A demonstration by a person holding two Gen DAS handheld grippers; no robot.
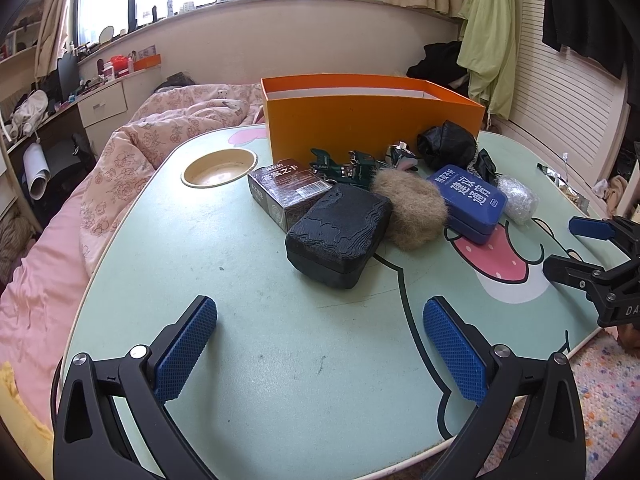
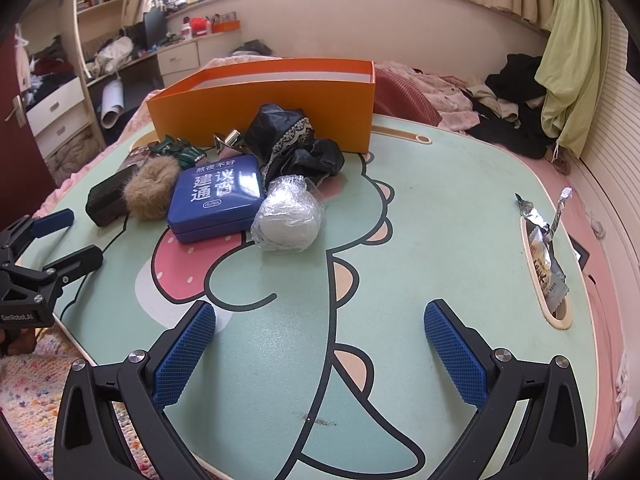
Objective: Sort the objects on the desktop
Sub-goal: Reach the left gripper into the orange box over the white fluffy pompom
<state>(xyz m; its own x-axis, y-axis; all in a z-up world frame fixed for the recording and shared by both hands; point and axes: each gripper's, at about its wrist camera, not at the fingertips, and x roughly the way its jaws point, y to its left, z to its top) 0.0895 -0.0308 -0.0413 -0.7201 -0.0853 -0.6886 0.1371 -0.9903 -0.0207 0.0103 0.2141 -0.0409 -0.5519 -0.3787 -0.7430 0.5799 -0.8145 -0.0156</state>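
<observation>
Left wrist | black case (image 1: 338, 234) fronts orange box (image 1: 372, 120) — brown box (image 1: 288, 194) beside

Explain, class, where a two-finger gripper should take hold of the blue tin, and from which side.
Grip the blue tin across its two long side walls, coming from above: it lies flat, lid up, and the fur scrunchie and plastic-wrapped ball crowd its sides.
</observation>
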